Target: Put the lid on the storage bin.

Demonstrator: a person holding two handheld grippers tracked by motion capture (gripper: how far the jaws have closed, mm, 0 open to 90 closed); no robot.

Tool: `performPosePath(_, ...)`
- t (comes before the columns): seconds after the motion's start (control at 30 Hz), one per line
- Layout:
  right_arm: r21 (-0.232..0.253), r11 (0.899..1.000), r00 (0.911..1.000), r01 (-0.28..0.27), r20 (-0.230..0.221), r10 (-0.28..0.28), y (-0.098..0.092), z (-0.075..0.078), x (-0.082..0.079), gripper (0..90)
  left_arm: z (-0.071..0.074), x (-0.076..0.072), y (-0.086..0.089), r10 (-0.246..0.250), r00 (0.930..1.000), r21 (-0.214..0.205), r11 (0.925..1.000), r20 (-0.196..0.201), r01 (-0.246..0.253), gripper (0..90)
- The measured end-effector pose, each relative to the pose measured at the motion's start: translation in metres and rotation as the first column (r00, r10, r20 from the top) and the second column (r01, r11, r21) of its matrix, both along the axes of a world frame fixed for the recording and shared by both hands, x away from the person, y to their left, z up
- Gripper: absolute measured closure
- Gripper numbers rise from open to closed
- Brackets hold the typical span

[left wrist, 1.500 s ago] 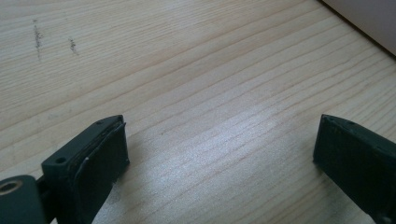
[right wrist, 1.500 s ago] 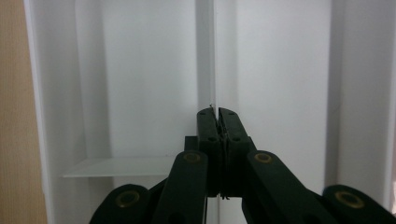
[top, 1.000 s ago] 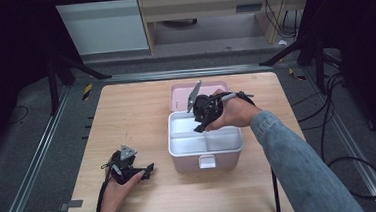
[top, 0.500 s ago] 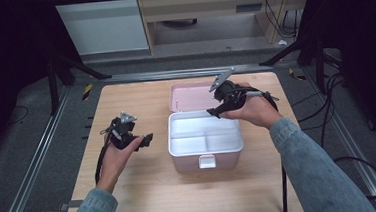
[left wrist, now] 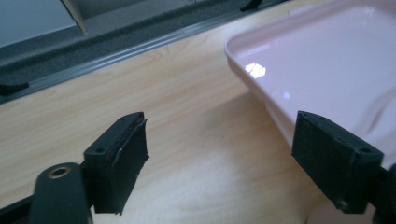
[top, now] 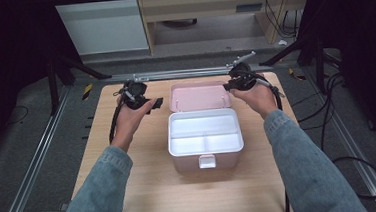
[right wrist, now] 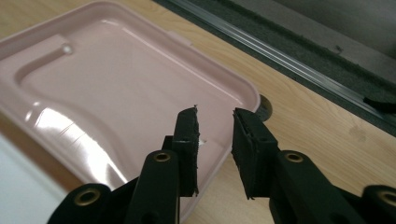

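Observation:
A pink box (top: 206,161) with a white divided tray inside stands open mid-table, and its pink lid (top: 200,96) lies flat behind it. My left gripper (top: 155,105) hovers just left of the lid. Its jaws have just been closing but stand wide apart, open (left wrist: 222,126), with bare table between them and the lid's edge (left wrist: 327,60) at the right jaw. My right gripper (top: 230,85) is at the lid's far right corner. Its jaws (right wrist: 215,114) have just been closing to a narrow gap above the lid's rim (right wrist: 102,84), gripping nothing.
The wooden table (top: 131,190) ends at a metal rail (top: 174,74) just behind the lid. A black cable (top: 114,121) trails from the left gripper along the forearm. Dark stands and cables flank the table on the floor.
The left hand rose from the table's front left to beside the lid. The right hand moved from over the box back to the lid's right corner, and its jaws narrowed.

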State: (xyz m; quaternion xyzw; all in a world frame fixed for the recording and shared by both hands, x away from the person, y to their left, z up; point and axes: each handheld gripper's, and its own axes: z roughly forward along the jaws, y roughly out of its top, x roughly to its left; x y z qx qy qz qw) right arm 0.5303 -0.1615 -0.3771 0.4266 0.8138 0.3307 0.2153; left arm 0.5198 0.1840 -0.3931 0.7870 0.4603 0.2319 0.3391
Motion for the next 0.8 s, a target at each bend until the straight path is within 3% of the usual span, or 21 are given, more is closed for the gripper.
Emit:
performPosePath(0.13, 0.008, 0.999, 0.9987, 0.042, -0.028, -0.042, -0.001, -0.008, 0.013, 70.4, 0.001, 0.011, -0.009, 0.013, 0.9999, -0.007, 0.9999, 0.010, -0.013, 26.3)
performPosePath(0.37, 0.037, 0.994, 0.9929, 0.103, -0.063, -0.101, 0.002, -0.027, 0.031, 63.7, -0.019, 0.027, -0.023, 0.026, 0.9995, -0.049, 0.9984, -0.018, -0.027, 28.9)
performPosePath(0.5, 0.056, 0.990, 0.9888, 0.130, -0.081, -0.126, 0.003, -0.036, 0.037, 60.7, -0.024, 0.032, -0.032, 0.020, 0.9996, -0.044, 0.9988, -0.019, -0.021, 29.4)
performPosePath(0.63, 0.064, 0.987, 0.9855, 0.147, -0.095, -0.140, 0.004, -0.041, 0.042, 61.0, -0.027, 0.034, -0.037, 0.025, 0.9997, -0.036, 0.9990, -0.006, -0.025, 32.3)
performPosePath(0.8, 0.074, 0.981, 0.9784, 0.178, -0.120, -0.169, 0.002, -0.050, 0.047, 67.3, -0.036, 0.040, -0.038, 0.046, 0.9985, -0.029, 0.9985, -0.030, -0.047, 36.9)
